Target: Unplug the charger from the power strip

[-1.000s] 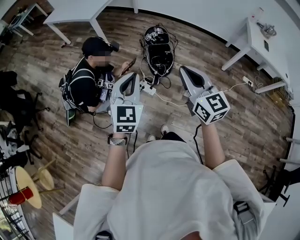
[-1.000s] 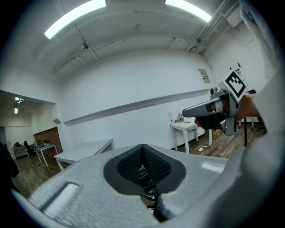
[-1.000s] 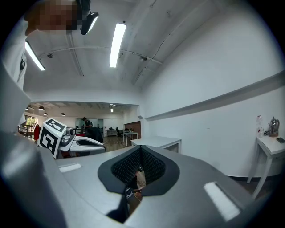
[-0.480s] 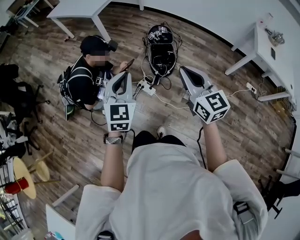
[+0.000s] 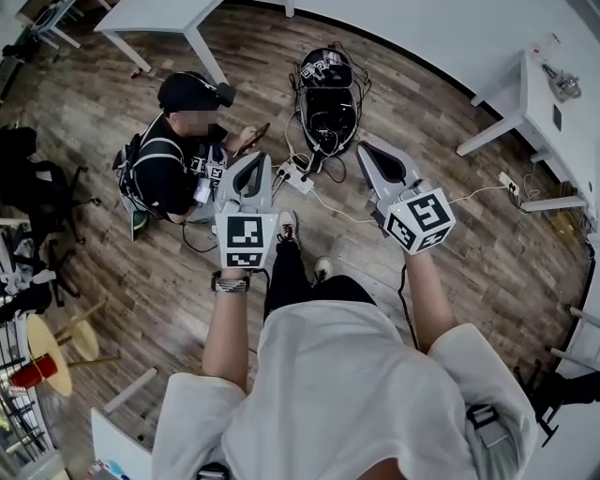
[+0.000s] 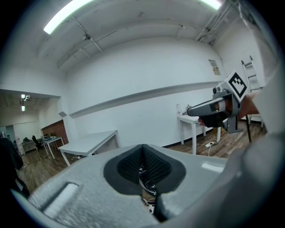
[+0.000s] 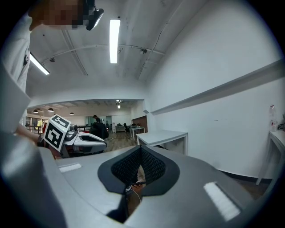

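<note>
A white power strip (image 5: 295, 175) with several plugs and cables lies on the wood floor below me. I cannot tell the charger apart from the other plugs. My left gripper (image 5: 255, 161) hangs in the air left of the strip, shut with nothing in it. My right gripper (image 5: 365, 148) hangs to the strip's right, also shut and holding nothing. In the left gripper view the pads (image 6: 133, 162) meet, with tangled cables showing through the slit below. In the right gripper view the pads (image 7: 151, 167) are likewise together.
A person in black (image 5: 173, 155) sits on the floor just left of the strip. A black case of gear (image 5: 326, 103) lies beyond it. White tables (image 5: 159, 19) (image 5: 553, 94) stand at the back and right. A second strip (image 5: 509, 183) lies by the right table.
Both grippers have sunk toward the floor and drawn nearer the strip. My leg and foot have stepped forward between them. Both stay shut.
</note>
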Demonstrator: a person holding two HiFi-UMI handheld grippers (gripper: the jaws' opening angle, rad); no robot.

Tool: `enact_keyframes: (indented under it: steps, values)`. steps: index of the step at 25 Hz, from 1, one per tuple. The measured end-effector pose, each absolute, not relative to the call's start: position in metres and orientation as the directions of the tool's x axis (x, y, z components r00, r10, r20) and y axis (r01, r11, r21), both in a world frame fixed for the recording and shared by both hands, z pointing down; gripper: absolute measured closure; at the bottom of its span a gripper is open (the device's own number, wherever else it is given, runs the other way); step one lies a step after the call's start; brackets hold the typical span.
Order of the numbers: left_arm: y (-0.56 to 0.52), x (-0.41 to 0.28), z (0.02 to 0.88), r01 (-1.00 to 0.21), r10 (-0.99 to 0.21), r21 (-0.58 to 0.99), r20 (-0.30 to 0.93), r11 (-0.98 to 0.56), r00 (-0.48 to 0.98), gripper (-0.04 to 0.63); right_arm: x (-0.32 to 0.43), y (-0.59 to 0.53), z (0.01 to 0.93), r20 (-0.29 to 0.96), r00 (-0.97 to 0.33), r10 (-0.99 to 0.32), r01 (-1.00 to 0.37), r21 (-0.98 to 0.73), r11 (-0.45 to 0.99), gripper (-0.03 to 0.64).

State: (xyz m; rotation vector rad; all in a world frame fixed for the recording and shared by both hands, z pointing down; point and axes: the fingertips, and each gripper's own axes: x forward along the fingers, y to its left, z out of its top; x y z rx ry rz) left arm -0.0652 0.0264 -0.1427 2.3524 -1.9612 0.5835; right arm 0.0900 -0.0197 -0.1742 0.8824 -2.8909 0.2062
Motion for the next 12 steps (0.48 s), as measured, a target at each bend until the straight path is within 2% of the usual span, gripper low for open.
enact_keyframes:
  steps: [12]
  values:
    - [-0.028,-0.090,-0.077,-0.958,-0.938,-0.193,0.314,-0.212,0.145,0.591,0.062,-0.057,-0.114,0.132,-0.838,-0.530,-0.541,-0.072,0.838,0.615]
